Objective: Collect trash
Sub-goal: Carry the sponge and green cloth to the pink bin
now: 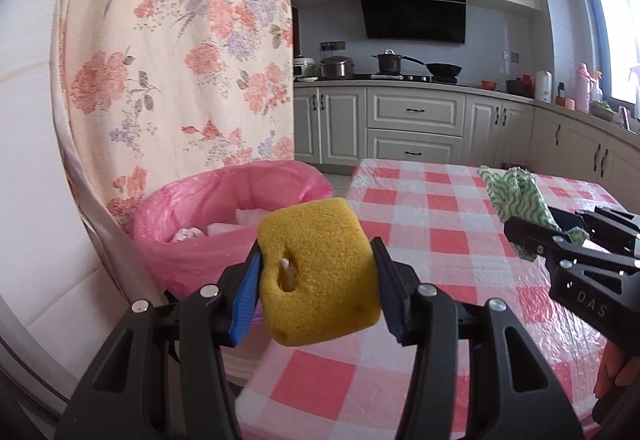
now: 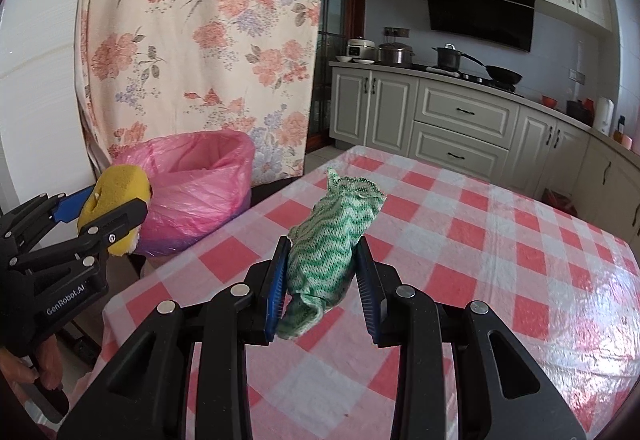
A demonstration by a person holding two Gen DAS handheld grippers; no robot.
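Left wrist view: the left tongs (image 1: 318, 276) squeeze a porous yellow sponge (image 1: 320, 268), its block shape dented and pitted, holding it just short of the pink-lined trash bin (image 1: 224, 200), presumably ready to drop in. The bin stands beside the checked table (image 1: 432, 224) and holds pale crumpled waste.

Right wrist view: the right tongs (image 2: 322, 280) clamp a knitted green-and-white dishcloth (image 2: 336, 236), bunched and limp, lifted above the table, farther from the bin (image 2: 200, 184) than the sponge (image 2: 114, 208).
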